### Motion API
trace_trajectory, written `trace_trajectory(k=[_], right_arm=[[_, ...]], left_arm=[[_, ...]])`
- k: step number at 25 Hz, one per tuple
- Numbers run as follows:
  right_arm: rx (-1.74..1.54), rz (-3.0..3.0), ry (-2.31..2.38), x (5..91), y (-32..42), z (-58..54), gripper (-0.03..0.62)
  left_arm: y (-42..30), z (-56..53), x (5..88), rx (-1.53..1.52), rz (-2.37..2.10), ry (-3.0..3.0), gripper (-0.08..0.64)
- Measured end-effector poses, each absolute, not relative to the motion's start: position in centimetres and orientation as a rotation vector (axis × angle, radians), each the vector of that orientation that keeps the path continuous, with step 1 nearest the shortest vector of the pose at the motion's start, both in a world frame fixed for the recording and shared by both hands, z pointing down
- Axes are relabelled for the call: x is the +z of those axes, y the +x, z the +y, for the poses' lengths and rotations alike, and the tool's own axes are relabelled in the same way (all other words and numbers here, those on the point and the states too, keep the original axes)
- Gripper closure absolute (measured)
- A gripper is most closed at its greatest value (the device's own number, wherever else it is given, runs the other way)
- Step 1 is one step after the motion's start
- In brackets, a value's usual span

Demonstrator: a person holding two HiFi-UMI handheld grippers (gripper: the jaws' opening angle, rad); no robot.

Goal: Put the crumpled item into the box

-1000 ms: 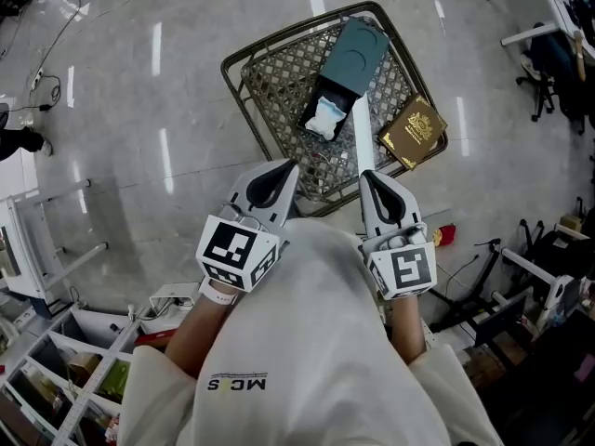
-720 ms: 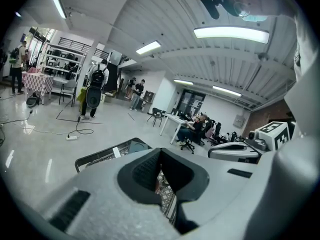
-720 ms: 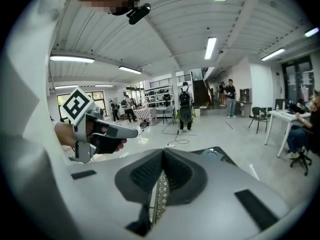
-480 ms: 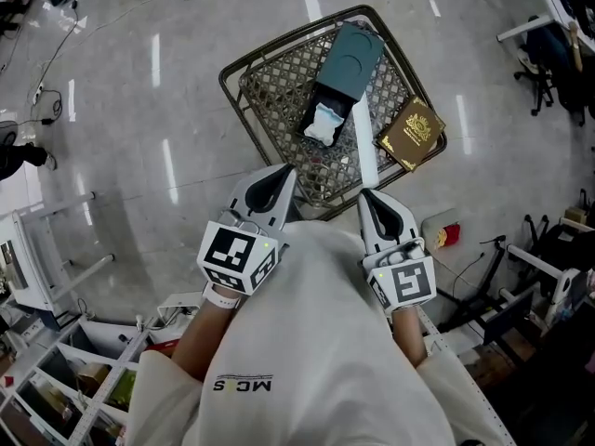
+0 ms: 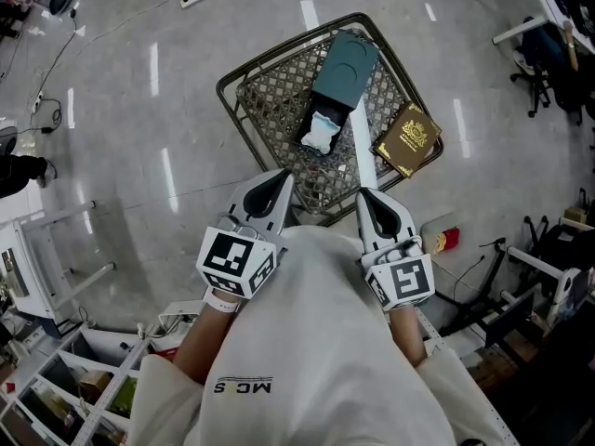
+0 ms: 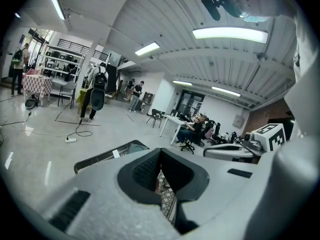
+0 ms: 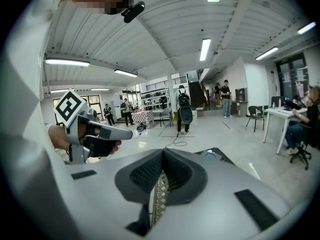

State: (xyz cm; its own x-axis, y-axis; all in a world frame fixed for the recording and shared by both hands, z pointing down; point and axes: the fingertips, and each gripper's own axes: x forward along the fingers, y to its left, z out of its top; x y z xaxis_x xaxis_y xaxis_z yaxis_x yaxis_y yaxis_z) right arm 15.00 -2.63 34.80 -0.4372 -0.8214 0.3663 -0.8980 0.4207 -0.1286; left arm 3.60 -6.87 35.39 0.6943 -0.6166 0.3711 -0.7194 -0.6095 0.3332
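Note:
A white crumpled item [image 5: 323,130] lies in the slid-out drawer of a teal box [image 5: 345,61]. The box rests in a dark wire-mesh basket [image 5: 267,80] on the floor. Both grippers are held near the person's chest, short of the basket's near rim. In the head view my left gripper [image 5: 282,177] points at the rim with its jaws shut and empty. My right gripper [image 5: 363,196] is likewise shut and holds nothing. In the gripper views, the left gripper [image 6: 160,156] and right gripper [image 7: 163,154] show only basket mesh through the thin slit between their jaws.
A brown booklet with a gold emblem [image 5: 407,140] lies on the basket's right edge, and a long white strip [image 5: 361,151] lies beside the box. White shelving [image 5: 56,388] stands at lower left, desk frames and chairs [image 5: 548,54] at right, a cable [image 5: 56,35] on the floor.
Almost nothing has changed. Both grippers stay shut near the chest, and the basket has drifted slightly up and left in the head view.

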Motion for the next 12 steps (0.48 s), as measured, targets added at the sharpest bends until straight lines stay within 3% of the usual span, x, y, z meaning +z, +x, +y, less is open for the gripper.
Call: trace_trajectory(k=[12], right_arm=[[0.475,-2.435,1.552,34.64,16.05,-2.47,0.575]], left_arm=[[4.19,-6.16,35.22,0.317,-1.030,2.449,0.545]])
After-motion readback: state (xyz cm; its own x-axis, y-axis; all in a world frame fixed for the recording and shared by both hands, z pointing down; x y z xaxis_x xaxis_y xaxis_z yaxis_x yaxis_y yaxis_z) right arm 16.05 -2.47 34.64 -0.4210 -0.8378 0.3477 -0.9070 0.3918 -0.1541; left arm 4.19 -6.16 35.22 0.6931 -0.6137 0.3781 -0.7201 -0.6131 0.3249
